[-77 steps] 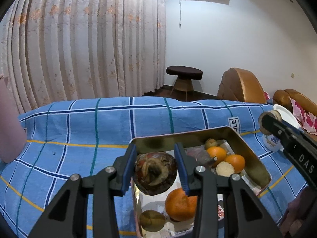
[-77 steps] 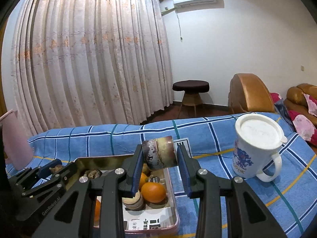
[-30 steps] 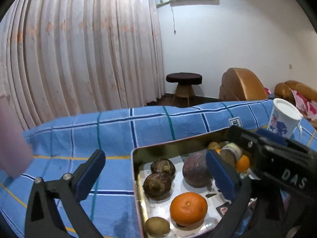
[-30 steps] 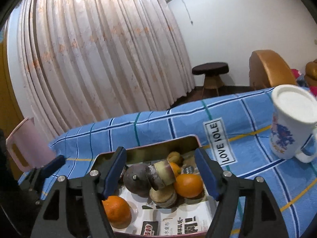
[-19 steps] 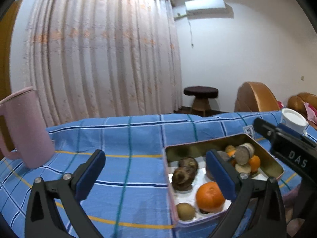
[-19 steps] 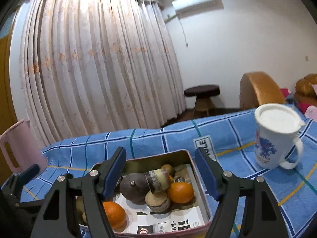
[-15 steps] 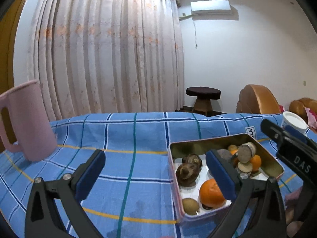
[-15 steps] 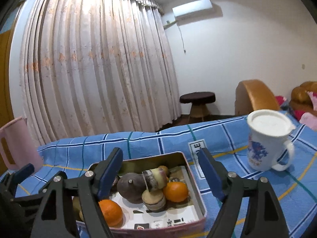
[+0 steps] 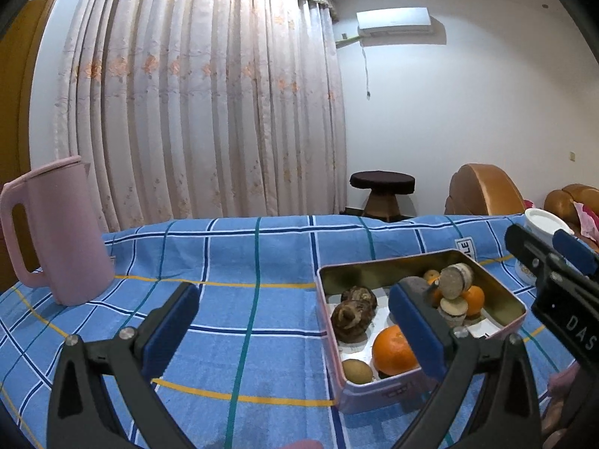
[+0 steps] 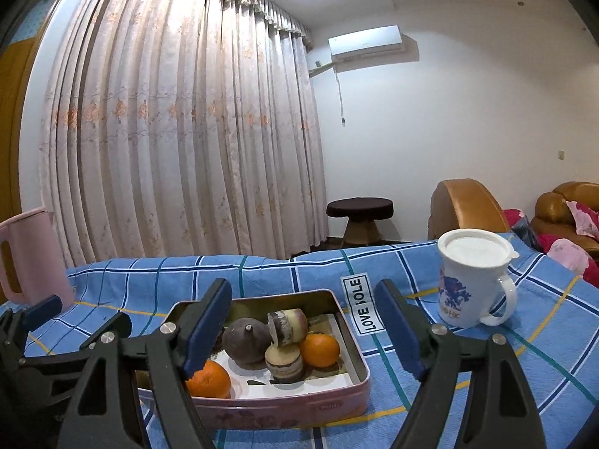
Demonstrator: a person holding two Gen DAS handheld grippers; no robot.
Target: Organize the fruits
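- The room has a white wall, a long pale curtain [image 10: 179,131] and an air conditioner [image 10: 365,43] high up; a brown sofa [image 10: 561,202] stands at the right.
- The bench is covered with a blue checked cloth [image 9: 239,262].
- A pink jug [image 9: 52,232] stands far left, a white lidded mug [image 10: 473,280] at the right.
- The pink tin box [image 10: 299,408] lies between them and holds the fruits: oranges [image 10: 320,350], a dark round fruit [image 10: 245,340], a kiwi [image 9: 357,371].
- One cut cylindrical piece [image 10: 286,325] leans on top of another; a bump to the box could make it roll off.
- Left gripper [image 9: 295,331]: jaws spread, empty.
- Right gripper [image 10: 303,331]: jaws have just been opening, nothing between them.
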